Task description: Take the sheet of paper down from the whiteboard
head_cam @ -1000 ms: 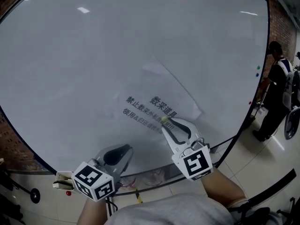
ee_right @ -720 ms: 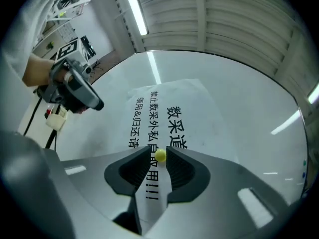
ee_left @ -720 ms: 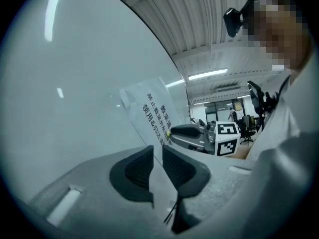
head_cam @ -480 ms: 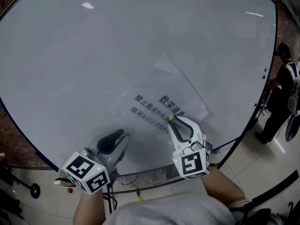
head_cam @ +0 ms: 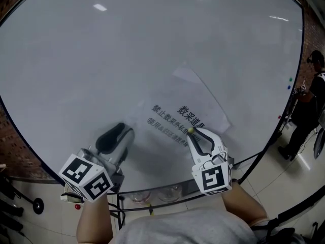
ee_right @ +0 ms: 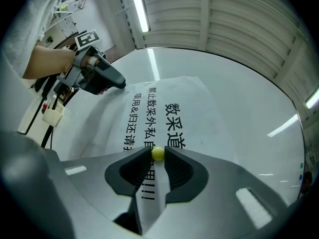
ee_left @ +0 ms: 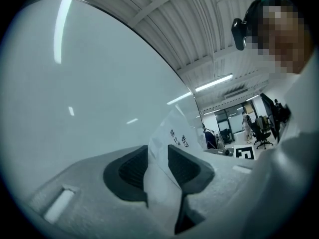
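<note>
Right gripper view: the right gripper (ee_right: 158, 152) has its two jaws closing on a small yellow ball (ee_right: 158, 154), and the tips touch the ball on either side. The ball sits on the sheet of paper (ee_right: 184, 98), over the black printed characters near its lower edge. The sheet lies flat against the whiteboard (ee_right: 249, 108).

To the left in this view, the left gripper (ee_right: 122, 84) is held with its tip just at the left edge of the sheet.

In the left gripper view, the left gripper (ee_left: 158, 151) is released, with its jaws opening wide. The sheet (ee_left: 175, 133) shows white in the gap between them, and the pads do not press on it. The whiteboard (ee_left: 75, 83) fills the left of that view.

In the head view, the right gripper (head_cam: 193, 133) reaches up to the bottom edge of the sheet (head_cam: 193, 93), with the yellow ball (head_cam: 191, 130) at its tips. The sheet hangs tilted on the lower part of the whiteboard (head_cam: 127, 50), right of the middle, with its print running slantwise. The left gripper (head_cam: 121, 129) is lower and to the left, near the sheet's left side.

Each gripper carries a cube with square markers at the near end. Below the board's near edge runs a narrow tray (head_cam: 157, 192).

At the far right of the board are a few small coloured dots (head_cam: 290, 79). Beyond its edge a person (head_cam: 310, 100) stands on the pale tiled floor (head_cam: 284, 172).
</note>
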`<action>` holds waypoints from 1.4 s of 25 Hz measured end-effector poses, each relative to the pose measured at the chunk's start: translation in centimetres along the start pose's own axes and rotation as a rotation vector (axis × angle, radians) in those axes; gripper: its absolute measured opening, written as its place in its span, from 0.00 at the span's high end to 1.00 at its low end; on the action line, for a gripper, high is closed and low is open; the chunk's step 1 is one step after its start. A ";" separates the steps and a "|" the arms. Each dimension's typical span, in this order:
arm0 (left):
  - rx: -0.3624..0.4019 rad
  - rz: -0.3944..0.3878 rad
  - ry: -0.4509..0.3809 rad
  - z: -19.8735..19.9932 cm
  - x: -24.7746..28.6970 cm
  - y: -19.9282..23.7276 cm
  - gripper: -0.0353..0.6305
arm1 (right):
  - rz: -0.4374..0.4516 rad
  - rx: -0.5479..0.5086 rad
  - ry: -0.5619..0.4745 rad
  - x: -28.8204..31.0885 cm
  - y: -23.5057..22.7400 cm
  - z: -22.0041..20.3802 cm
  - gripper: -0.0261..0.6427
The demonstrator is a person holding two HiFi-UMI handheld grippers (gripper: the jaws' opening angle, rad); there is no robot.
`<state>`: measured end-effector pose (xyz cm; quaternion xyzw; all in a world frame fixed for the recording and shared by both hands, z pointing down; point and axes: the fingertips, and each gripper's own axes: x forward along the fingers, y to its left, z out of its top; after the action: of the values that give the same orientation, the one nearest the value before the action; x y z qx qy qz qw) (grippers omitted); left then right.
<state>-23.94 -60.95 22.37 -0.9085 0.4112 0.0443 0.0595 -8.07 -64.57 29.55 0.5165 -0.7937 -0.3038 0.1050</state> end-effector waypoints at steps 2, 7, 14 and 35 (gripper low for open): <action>-0.012 -0.014 -0.008 0.3 0.2 -0.1 0.77 | 0.004 0.000 -0.001 -0.1 0.0 0.2 0.84; -0.005 -0.040 -0.023 0.9 0.8 -0.6 0.77 | 0.005 0.005 -0.005 -0.2 0.1 0.3 0.84; 0.013 -0.010 0.002 0.7 1.6 0.3 0.94 | -0.001 0.009 -0.001 0.4 -0.2 0.5 0.84; -0.034 0.110 0.024 2.1 1.4 0.5 0.94 | 0.002 0.028 -0.001 -1.0 -5.4 0.5 0.84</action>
<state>-23.48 -62.06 20.06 -0.8858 0.4605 0.0434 0.0368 -3.85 -65.03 26.11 0.5168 -0.7984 -0.2931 0.0977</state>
